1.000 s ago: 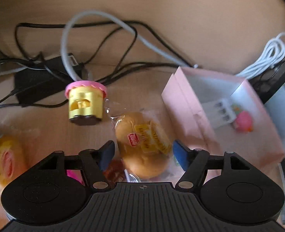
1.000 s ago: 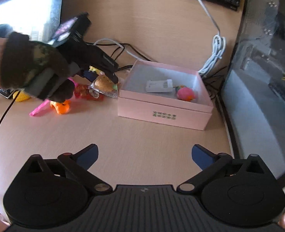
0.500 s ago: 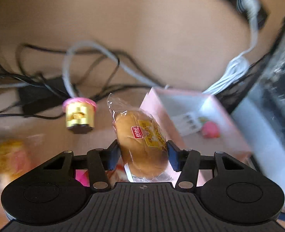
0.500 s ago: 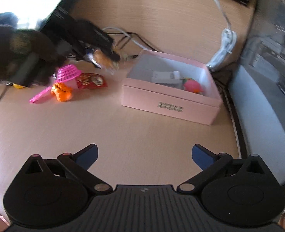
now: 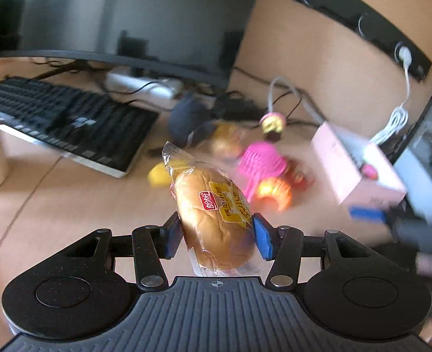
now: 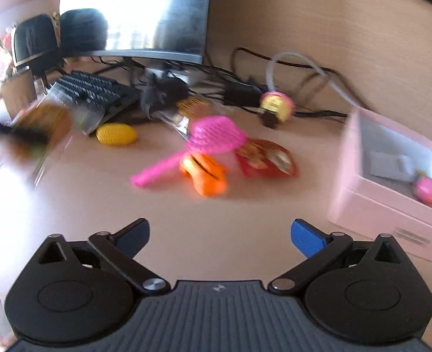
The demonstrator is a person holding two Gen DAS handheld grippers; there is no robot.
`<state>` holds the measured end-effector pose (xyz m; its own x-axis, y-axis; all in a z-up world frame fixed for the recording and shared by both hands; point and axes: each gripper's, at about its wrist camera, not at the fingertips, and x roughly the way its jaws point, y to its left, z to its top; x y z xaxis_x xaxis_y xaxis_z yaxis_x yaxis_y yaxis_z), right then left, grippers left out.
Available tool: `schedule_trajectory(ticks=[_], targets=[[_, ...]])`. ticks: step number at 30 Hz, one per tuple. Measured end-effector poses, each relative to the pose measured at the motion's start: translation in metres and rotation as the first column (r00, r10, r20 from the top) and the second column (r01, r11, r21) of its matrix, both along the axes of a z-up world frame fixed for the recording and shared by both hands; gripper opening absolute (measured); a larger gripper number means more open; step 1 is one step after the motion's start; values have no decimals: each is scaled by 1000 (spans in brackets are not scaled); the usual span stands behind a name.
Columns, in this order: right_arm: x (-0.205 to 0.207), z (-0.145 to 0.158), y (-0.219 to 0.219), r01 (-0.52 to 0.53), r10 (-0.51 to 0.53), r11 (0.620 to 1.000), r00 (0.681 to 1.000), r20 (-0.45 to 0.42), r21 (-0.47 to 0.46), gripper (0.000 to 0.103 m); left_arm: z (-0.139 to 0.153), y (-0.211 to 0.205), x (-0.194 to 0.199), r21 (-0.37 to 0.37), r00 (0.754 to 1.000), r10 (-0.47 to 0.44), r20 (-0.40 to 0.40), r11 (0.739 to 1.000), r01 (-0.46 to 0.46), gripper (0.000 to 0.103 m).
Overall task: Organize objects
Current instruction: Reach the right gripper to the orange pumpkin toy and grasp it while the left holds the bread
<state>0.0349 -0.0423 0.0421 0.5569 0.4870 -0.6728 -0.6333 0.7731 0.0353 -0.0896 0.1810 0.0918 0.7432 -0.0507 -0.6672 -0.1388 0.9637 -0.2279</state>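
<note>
My left gripper [image 5: 214, 233] is shut on a wrapped bread bun [image 5: 213, 214] and holds it above the desk; it shows blurred at the left in the right wrist view [image 6: 40, 129]. My right gripper [image 6: 220, 234] is open and empty above the desk. A pink box [image 6: 392, 187] sits at the right, holding a white item [image 6: 389, 164] and a pink toy [image 6: 427, 189]. On the desk lie a pink mesh scoop [image 6: 213, 138], an orange toy [image 6: 207, 176], a red snack packet [image 6: 266, 158], a yellow corn toy [image 6: 116, 134] and a cupcake toy [image 6: 276, 107].
A black keyboard [image 5: 66, 123] and a monitor [image 5: 128, 14] stand at the left back. Cables [image 6: 274, 64] and a black adapter [image 6: 242, 91] lie along the back wall. A white cable [image 5: 392, 120] hangs by the box [image 5: 357, 164].
My left gripper closed on the bun, lifted it and swung left away from the box. My right gripper moved left toward the toys, still open.
</note>
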Motion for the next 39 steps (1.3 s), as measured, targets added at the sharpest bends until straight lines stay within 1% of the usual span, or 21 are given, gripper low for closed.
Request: schedule_trajectory(ticks=[1,2,5,7,8,9,10,11,13,16,19,21,23,24,25,27,30,33,35,38,39], targets=[[7,-1,9,3,-2,1000,1000,-15,17,91,-1,-1,-9,18,1000,6,-4,1000,-6,55],[14,-3,19,13,-12,999,1000,-26,30,89,-1,0,-18,25,1000,12,-10,1000,-12,55],[32,-12,43,51,-49,998,998,-37,31,80,-4,7,-36,-4,999,32,-26,999,-32,55],[41,-18,53,50,-49,999,998,-43,3,69,-5,12,-43,-17,999,36,-30,999,-37,55],[44,-20,57,46,-47,999,998,-43,-17,65,-7,14,-48,-21,999,32,-30,999,-33,55],[47,-23,60,39,-41,998,998,-44,-40,53,-7,15,-49,-25,999,24,-30,999,-25,55],[49,-24,61,35,-38,997,998,-46,-65,39,-8,14,-50,-30,999,13,-30,999,-14,55],[49,-24,59,31,-36,996,998,-51,-80,36,-10,14,-50,-35,999,-2,-32,999,1,55],[42,-17,48,25,-29,997,998,-55,-76,27,-11,11,-44,-50,999,-38,-35,998,36,55],[20,-7,25,17,-20,996,999,-36,-89,21,-14,1,-33,-69,994,-104,-41,993,101,55],[1,-1,-2,25,-29,994,999,-33,-102,20,-19,-13,-17,-87,983,-178,-48,981,173,55],[-14,-1,-21,36,-35,987,999,8,-155,20,-21,-25,-8,-98,972,-231,-49,969,225,55],[-25,-2,-37,60,-49,975,997,56,-214,23,-23,-37,2,-105,959,-280,-47,956,274,55],[-29,-3,-46,76,-62,971,996,67,-227,32,-23,-42,6,-108,953,-301,-45,949,295,55],[-31,-2,-54,91,-76,970,994,72,-226,50,-24,-47,9,-110,947,-318,-45,944,312,55],[-33,3,-71,127,-112,973,990,85,-191,66,-25,-56,14,-112,937,-347,-47,934,340,55],[-19,11,-89,202,-192,968,978,80,-149,67,-26,-63,17,-123,929,-366,-48,925,358,55],[7,8,-90,246,-237,960,969,74,-135,67,-28,-65,18,-137,930,-363,-52,925,354,55],[28,1,-83,264,-256,954,964,71,-144,67,-29,-62,17,-136,934,-354,-53,929,345,55],[54,-8,-71,273,-264,950,961,78,-154,67,-27,-55,12,-131,946,-317,-60,942,308,55],[61,-10,-68,261,-255,954,965,60,-146,67,-26,-51,10,-131,952,-300,-62,948,290,55]])
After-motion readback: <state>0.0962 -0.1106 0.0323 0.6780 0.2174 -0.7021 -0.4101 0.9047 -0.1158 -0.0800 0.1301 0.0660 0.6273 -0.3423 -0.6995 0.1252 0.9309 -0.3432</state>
